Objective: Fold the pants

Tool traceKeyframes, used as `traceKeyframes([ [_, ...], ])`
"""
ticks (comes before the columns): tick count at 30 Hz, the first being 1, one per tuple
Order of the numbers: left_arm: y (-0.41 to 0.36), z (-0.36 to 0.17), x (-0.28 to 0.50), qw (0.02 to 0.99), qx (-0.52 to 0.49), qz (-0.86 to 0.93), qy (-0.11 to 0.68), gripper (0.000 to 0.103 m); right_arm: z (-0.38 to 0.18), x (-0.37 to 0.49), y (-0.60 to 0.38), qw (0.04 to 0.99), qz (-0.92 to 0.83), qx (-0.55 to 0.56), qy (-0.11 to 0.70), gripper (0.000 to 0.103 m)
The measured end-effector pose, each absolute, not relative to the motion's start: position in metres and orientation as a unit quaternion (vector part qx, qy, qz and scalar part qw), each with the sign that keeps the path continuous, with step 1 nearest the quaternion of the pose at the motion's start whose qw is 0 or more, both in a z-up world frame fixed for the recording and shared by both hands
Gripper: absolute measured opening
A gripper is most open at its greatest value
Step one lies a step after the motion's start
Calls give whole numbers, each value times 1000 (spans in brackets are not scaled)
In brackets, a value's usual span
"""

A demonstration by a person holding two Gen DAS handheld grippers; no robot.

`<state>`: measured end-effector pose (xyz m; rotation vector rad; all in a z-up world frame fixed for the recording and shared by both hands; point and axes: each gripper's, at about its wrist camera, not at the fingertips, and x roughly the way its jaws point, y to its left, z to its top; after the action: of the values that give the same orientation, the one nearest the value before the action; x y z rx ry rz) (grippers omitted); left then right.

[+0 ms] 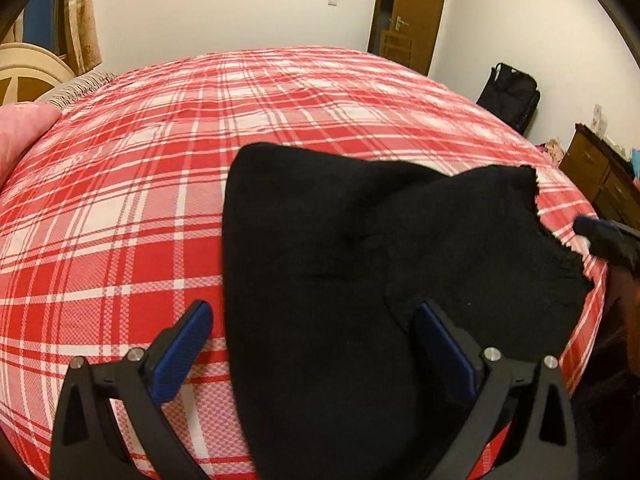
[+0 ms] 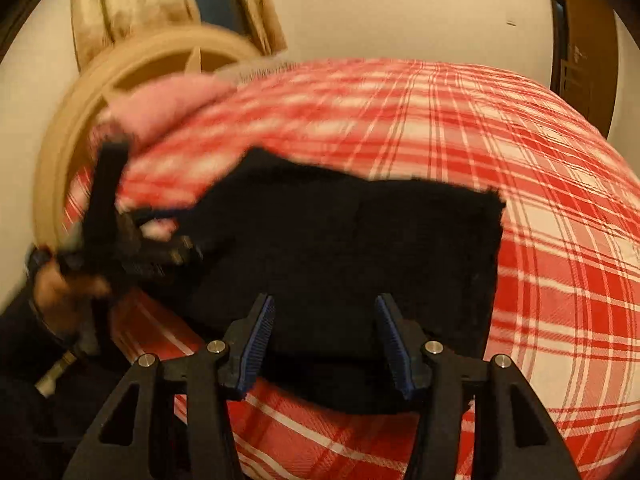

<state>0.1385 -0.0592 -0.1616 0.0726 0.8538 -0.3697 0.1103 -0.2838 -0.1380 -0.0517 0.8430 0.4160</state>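
Black pants lie folded into a compact pile on the red plaid bed sheet, near the bed's right edge. My left gripper is open wide just above them, one blue pad over the sheet and the other over the cloth, gripping nothing. In the right wrist view the pants lie flat under my right gripper, whose jaws stand apart without pinching the fabric. The right gripper's tip shows beside the pants' ragged edge. The left gripper and the hand holding it appear blurred.
A pink pillow and a cream headboard are at the bed's left end. A wooden door, a black bag and a brown dresser stand beyond the bed. The far half of the sheet is bare.
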Motion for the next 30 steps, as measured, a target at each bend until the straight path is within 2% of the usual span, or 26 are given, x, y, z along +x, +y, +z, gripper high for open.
traceKeyframes([
  [10,-56,-167,141,887,17,-179,426,103,-163,97,-288,893,198,-12,405,54],
  [23,-53,-164,139,888,19,-179,423,103,-166,80,-282,899,195,-52,389,54],
  [27,-46,-162,140,890,22,-174,422,103,-155,81,-286,895,198,-42,399,55],
  [30,-36,-156,139,897,19,-166,410,103,-135,75,-304,906,198,-2,374,55],
])
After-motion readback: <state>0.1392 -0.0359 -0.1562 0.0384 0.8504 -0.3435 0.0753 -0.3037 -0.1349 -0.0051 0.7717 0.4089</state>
